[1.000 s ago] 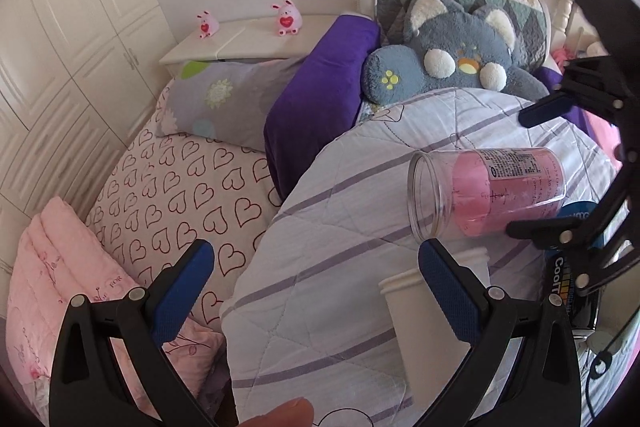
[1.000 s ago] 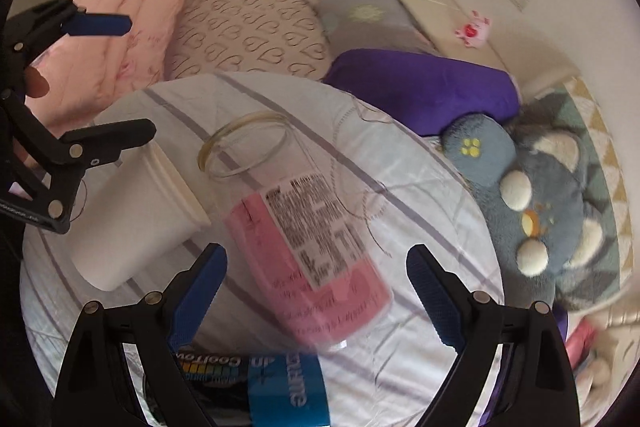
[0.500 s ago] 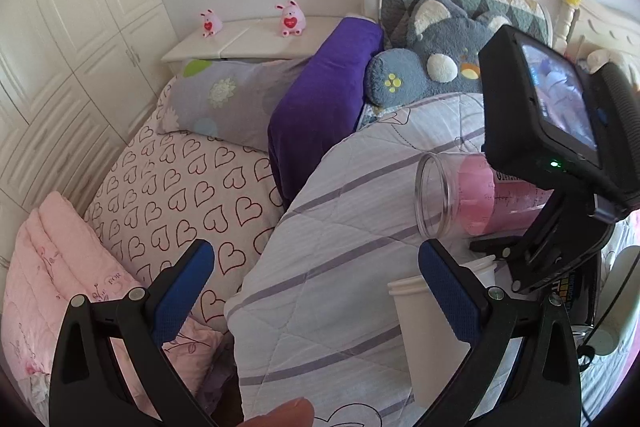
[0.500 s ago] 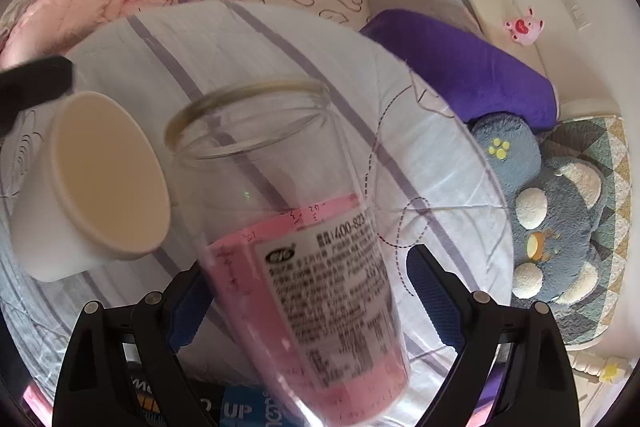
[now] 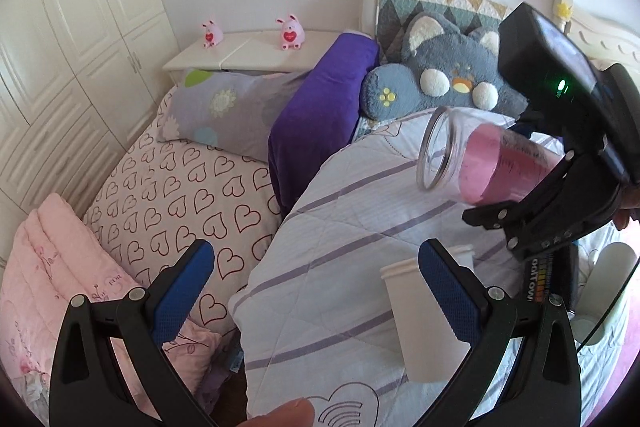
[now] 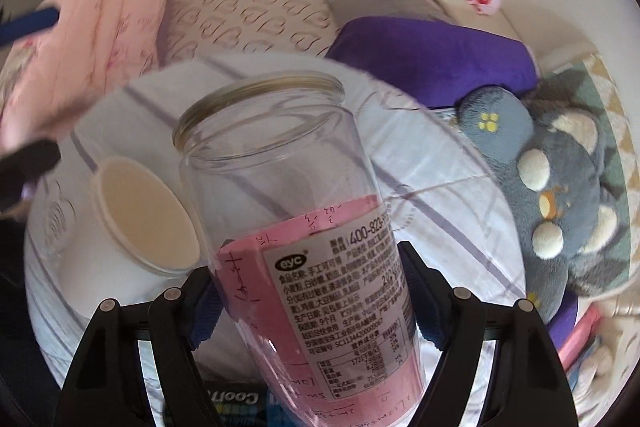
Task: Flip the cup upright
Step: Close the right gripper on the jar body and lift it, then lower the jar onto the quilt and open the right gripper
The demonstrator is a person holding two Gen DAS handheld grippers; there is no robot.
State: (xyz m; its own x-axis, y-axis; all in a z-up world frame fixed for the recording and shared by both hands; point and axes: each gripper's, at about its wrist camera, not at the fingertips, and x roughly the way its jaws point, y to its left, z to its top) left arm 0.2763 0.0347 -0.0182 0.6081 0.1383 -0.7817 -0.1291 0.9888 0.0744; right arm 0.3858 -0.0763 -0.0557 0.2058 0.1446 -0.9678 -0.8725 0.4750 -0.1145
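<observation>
A clear plastic cup with a pink label (image 6: pixel 304 247) is gripped between the pads of my right gripper (image 6: pixel 308 303). It is lifted off the striped quilt (image 5: pixel 340 227), its open mouth pointing away and slightly up. In the left wrist view the cup (image 5: pixel 480 163) hangs in the air at the right, held by the right gripper (image 5: pixel 532 203). My left gripper (image 5: pixel 316 283) is open and empty, low over the quilt's edge, with its right finger in front of a white paper cup (image 5: pixel 424 315) standing upside down.
The white paper cup (image 6: pixel 132 227) stands just left of the held cup. A dark box with coloured print (image 5: pixel 540 283) lies on the quilt behind it. A purple pillow (image 5: pixel 320 107), a grey cat plush (image 5: pixel 440 83) and a pink folded blanket (image 5: pixel 52 287) surround the quilt.
My right gripper has closed on the clear cup and lifted it off the quilt, tilting its mouth upward. My left gripper has stayed open and nearly still.
</observation>
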